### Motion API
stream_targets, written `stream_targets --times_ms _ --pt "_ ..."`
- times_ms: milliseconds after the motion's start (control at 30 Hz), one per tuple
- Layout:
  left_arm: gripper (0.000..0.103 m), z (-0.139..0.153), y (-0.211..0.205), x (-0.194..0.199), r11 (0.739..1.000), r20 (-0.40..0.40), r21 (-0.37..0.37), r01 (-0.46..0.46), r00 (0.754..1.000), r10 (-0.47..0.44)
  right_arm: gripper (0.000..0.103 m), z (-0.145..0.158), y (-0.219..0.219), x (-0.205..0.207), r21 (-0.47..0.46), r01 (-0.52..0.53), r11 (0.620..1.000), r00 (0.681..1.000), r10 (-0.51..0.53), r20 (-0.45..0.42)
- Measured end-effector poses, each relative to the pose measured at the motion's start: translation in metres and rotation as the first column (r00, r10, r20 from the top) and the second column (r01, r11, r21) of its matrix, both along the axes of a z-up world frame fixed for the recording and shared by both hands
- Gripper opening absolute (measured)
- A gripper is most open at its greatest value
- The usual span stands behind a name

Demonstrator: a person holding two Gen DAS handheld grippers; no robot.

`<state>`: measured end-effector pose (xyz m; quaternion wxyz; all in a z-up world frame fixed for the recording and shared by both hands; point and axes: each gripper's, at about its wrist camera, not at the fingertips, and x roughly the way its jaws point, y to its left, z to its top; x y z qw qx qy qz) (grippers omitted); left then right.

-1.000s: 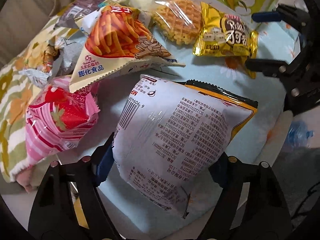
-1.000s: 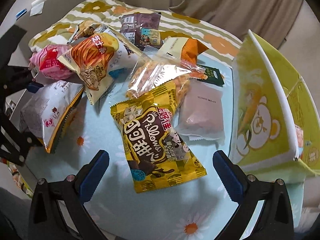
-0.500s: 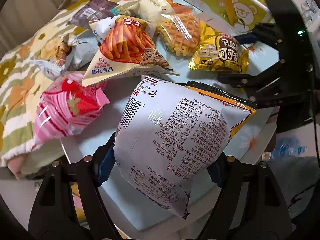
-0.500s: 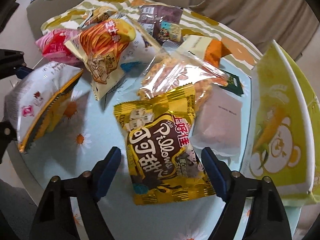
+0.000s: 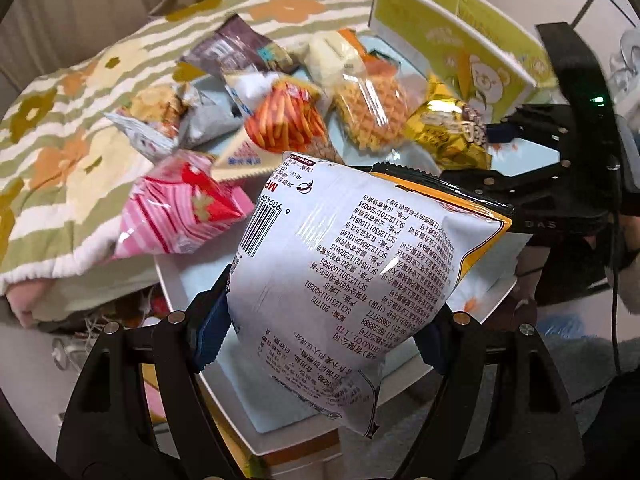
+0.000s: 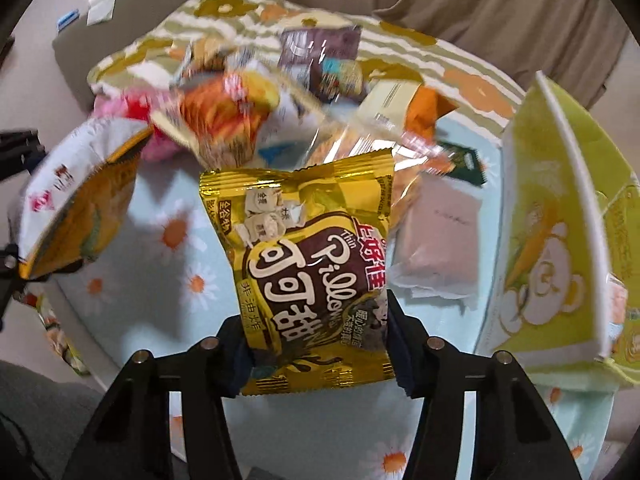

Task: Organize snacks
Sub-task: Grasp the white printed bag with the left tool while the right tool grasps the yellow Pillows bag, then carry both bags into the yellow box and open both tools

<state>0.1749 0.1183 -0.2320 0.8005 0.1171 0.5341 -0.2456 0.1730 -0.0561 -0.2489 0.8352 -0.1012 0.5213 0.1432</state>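
My left gripper [image 5: 324, 332] is shut on a white and orange chip bag [image 5: 352, 248] and holds it above the table's near edge; the bag also shows at the left of the right wrist view [image 6: 76, 200]. My right gripper [image 6: 318, 354] is shut on a gold cocoa pillow snack bag [image 6: 316, 264], lifted off the table; it also shows in the left wrist view [image 5: 448, 132]. A yellow-green bear box [image 6: 556, 240] stands open at the right; in the left wrist view it is at the far right [image 5: 460, 40].
Several other snacks lie on the daisy-print table [image 6: 168, 300]: a pink strawberry bag [image 5: 180, 208], an orange stick-snack bag [image 5: 284, 120], a waffle pack [image 5: 368, 108], a pale pink pack [image 6: 440, 240], a brown pack [image 5: 236, 48]. A striped flower blanket [image 5: 72, 128] lies behind.
My right gripper has closed on the gold snack bag and lifted it. My left gripper has raised the chip bag higher and pulled back from the table.
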Motion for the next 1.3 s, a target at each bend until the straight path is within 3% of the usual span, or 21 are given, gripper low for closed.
stream_targets --times_ms 400,700,1000,1300 --pt "0.075 0.074 -0.033 0.035 0.997 0.138 -0.079 -0.002 0.99 0.013 0.052 0.099 -0.055 -0.007 0.143 0.14 0.98 0.981 -0.158 0.117" --pt "0.075 0.124 -0.137 0.063 0.988 0.242 -0.152 0.003 0.97 0.034 0.052 0.136 -0.149 0.005 0.182 0.192 0.964 0.957 -0.225 0.185" --pt "0.075 0.121 -0.255 0.097 0.979 0.207 -0.198 -0.055 0.974 0.097 0.052 0.145 -0.258 0.028 0.191 0.202 0.961 0.952 -0.238 0.193" --pt "0.075 0.093 -0.326 0.134 0.985 0.124 -0.146 -0.09 0.986 0.109 0.052 0.126 -0.303 0.052 0.207 0.206 0.956 0.96 -0.238 0.145"
